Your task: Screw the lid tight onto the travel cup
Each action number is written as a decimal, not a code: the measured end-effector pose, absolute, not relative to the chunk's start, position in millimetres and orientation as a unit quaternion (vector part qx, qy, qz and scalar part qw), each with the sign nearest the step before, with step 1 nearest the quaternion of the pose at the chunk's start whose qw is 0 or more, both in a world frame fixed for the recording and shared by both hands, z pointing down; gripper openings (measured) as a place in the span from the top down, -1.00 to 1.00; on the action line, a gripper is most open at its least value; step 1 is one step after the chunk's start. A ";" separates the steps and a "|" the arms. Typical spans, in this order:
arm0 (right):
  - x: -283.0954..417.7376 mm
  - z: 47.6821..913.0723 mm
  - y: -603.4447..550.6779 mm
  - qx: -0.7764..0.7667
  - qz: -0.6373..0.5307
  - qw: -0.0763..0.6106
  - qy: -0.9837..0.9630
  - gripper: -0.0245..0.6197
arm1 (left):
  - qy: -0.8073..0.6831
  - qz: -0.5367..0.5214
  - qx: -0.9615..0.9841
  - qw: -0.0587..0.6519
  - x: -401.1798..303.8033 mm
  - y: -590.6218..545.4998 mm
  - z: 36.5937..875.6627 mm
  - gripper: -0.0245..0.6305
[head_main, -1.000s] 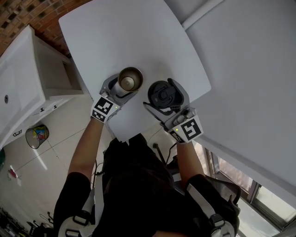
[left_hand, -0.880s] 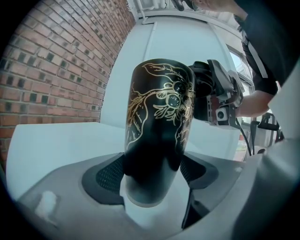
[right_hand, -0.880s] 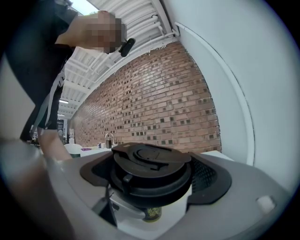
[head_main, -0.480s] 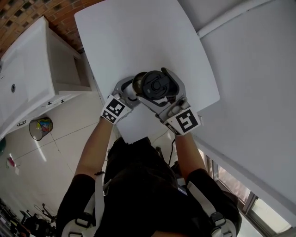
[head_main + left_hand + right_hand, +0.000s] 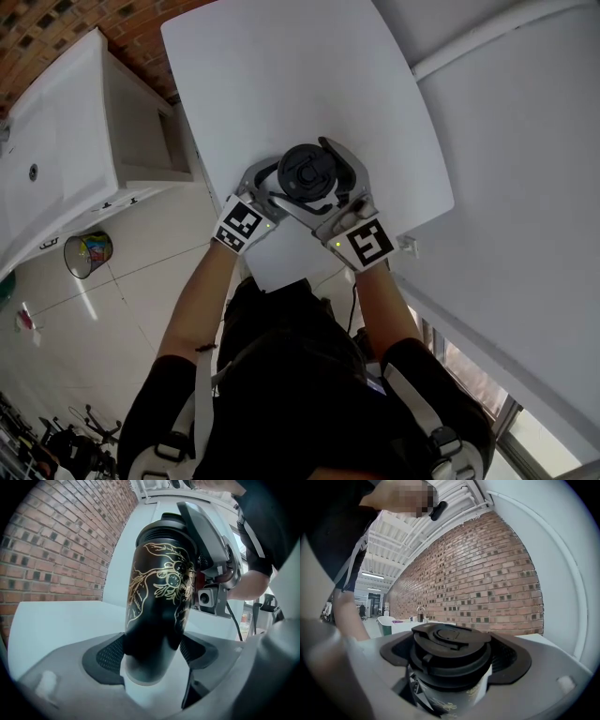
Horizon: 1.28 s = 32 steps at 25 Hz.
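We're in an open, industrial-style workspace: a long exposed brick wall, strip lights under a bare white-beamed ceiling. Pale tiled floor, plain white table, white cabinet, waste bin — more lab than home.

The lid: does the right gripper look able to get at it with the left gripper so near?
Probably yes: the right gripper has the lid between its jaws at the top, while the left gripper clamps the travel cup lower down, out of the way.
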State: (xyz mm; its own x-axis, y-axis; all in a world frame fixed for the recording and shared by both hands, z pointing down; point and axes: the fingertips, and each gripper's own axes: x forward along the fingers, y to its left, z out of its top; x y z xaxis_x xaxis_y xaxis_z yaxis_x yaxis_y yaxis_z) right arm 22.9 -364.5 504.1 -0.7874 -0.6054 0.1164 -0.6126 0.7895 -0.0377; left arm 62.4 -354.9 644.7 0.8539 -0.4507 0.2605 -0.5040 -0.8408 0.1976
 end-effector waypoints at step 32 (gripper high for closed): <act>20.6 518.2 -366.1 0.391 0.034 0.053 -0.918 -0.54 | -0.249 0.102 0.953 0.137 60.4 -353.1 645.4 -0.23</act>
